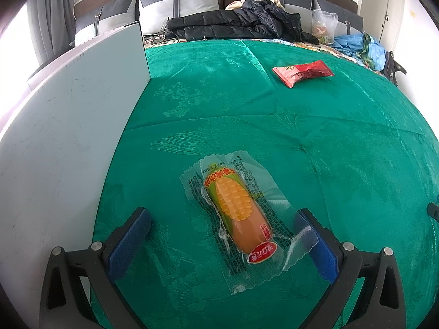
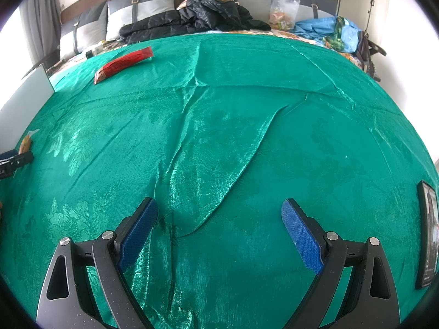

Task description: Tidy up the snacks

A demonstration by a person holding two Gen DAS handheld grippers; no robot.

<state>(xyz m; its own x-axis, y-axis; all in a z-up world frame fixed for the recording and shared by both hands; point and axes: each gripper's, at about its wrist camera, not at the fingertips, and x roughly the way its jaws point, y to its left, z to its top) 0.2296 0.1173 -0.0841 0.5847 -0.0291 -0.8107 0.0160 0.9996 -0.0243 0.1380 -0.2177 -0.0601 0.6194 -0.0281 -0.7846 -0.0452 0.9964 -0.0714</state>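
Note:
A corn sausage snack in a clear wrapper lies on the green cloth. My left gripper is open with its blue fingers either side of the snack's near end; the right finger touches the wrapper edge. A red snack packet lies far right on the cloth; it also shows in the right wrist view. My right gripper is open and empty above wrinkled cloth. The corn snack and the left gripper's tip show at the right wrist view's left edge.
A white board or box stands along the left side of the cloth. A black jacket, pillows, a clear bag and blue bags lie behind. A dark phone-like slab lies at the far right.

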